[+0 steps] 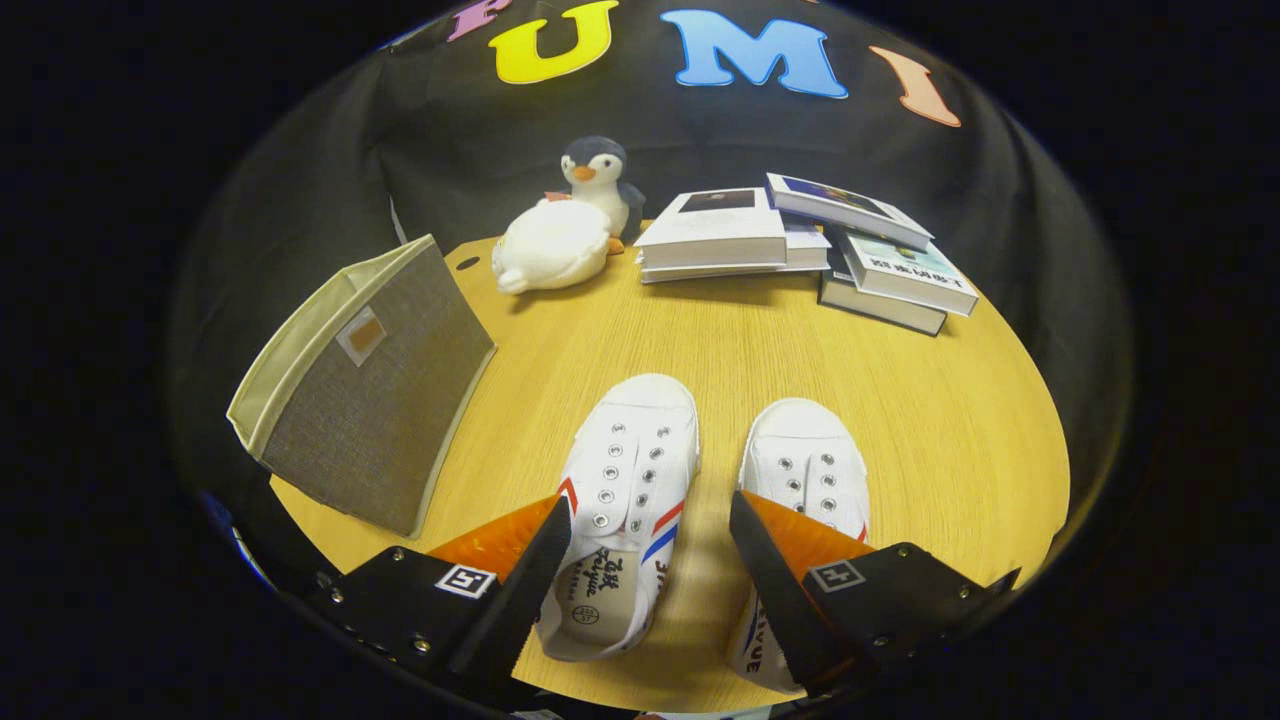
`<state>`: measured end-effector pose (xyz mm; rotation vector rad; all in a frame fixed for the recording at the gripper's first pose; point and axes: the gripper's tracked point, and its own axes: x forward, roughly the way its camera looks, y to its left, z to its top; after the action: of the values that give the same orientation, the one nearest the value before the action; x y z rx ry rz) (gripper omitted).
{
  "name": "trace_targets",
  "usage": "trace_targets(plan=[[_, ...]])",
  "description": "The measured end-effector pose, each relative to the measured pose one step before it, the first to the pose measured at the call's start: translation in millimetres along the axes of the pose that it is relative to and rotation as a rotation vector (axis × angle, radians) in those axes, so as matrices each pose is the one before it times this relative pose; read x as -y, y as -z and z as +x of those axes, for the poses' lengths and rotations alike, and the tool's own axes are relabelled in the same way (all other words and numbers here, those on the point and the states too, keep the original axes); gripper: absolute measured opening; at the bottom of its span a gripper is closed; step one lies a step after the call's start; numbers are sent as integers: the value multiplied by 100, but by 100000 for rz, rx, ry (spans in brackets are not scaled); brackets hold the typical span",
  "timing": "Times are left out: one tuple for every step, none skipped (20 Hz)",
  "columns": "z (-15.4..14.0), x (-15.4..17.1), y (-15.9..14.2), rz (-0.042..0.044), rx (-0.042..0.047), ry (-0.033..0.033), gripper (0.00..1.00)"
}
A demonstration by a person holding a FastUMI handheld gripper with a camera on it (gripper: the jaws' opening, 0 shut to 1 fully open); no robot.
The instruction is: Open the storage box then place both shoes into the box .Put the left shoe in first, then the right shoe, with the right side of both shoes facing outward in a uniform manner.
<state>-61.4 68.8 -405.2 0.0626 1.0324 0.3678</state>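
Two white lace-less canvas shoes lie side by side on the wooden table point(900, 400), toes pointing away from me. The left shoe point(630, 460) has red and blue side stripes and lies between my fingers, its heel opening just behind the tips. The right shoe point(812, 462) is partly covered by my right finger point(775, 545). My gripper point(648, 505) hovers over the shoes, open, with nothing gripped. To the left of the shoes stands the grey fabric storage box point(370, 400), leaning, with its cream lining showing as a narrow strip along its upper edge.
A white plush point(553, 250) and a penguin plush point(597, 180) sit at the back of the table. Stacked books point(730, 235) and more books point(895, 270) lie at the back right. Bare tabletop lies between the shoes and the books.
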Motion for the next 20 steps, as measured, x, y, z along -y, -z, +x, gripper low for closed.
trace_targets(plan=[[231,-28,362,95,-1151,-189,98],[310,-6,215,441,-659,-40,98],[276,40,176,366,-756,81,98],[219,80,217,208,-789,288,98],[200,192,247,49,-942,626,97],[215,196,312,110,-1256,716,91],[142,-85,363,1141,-1445,-518,86],[157,-159,242,1426,-808,-663,81],[127,-75,60,1346,-398,-579,81],[-81,-224,0,811,-501,-1492,81],[-168,-376,-53,1710,-95,-1026,80],[563,145,203,871,-484,820,61],[75,-22,180,1038,-944,-19,41],[-5,15,-35,949,-489,-140,42],[52,-17,113,888,-1345,-320,42],[-617,518,-186,3061,482,1484,43],[517,-102,262,4180,-1304,-582,29],[-7,-202,20,2802,-321,-75,16],[-285,145,74,696,-620,818,16],[295,-116,-478,3671,2589,78,9]])
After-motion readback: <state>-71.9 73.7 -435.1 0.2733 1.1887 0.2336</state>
